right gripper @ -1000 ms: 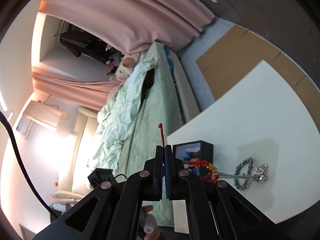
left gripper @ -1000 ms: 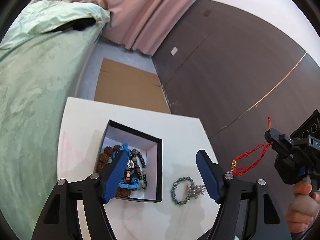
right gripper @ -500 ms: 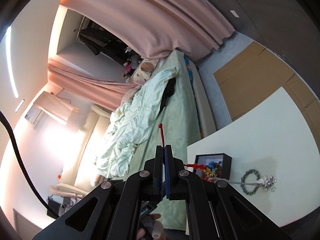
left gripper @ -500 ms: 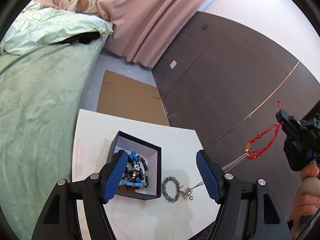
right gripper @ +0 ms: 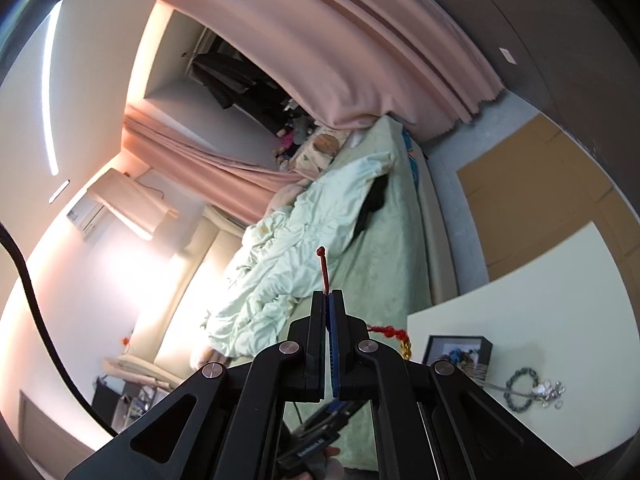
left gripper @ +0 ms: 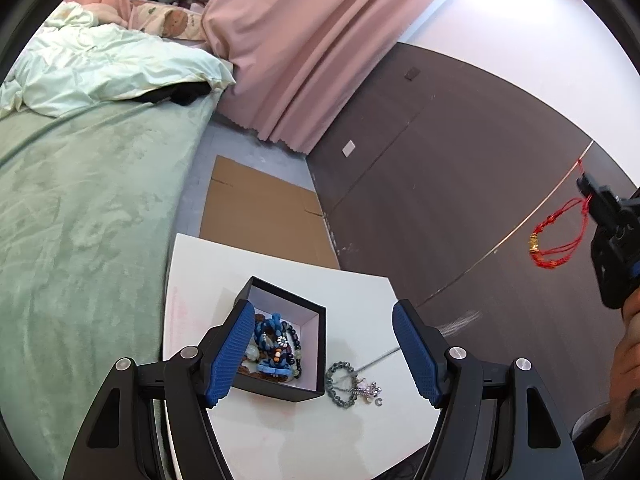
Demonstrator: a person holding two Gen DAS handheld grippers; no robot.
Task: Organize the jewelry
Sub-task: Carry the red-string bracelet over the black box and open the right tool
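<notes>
My right gripper (right gripper: 329, 300) is shut on a red cord bracelet (left gripper: 558, 236) with a gold bead, held high in the air at the right of the left wrist view; its knotted tail (right gripper: 322, 268) sticks out past the fingertips. A thin silver chain (left gripper: 380, 358) trails from it down to the white table (left gripper: 280, 436). There lie a grey bead bracelet (left gripper: 340, 384) and a silver charm cluster (left gripper: 370, 392). A black box (left gripper: 308, 354) with a white lining holds several beaded bracelets, a blue one among them. My left gripper (left gripper: 324, 356) hangs open above the box and the bead bracelet, holding nothing.
A green-covered bed (left gripper: 80, 208) borders the table's left side. Flat cardboard (left gripper: 260, 208) lies on the floor beyond the table, under pink curtains (left gripper: 304, 52). A dark panelled wall (left gripper: 460, 184) runs along the right. A person's hand (left gripper: 628, 352) grips the right tool.
The right gripper has risen with the red cord bracelet, drawing the silver chain up off the table. The left gripper has lifted and backed away, so the box and table look smaller.
</notes>
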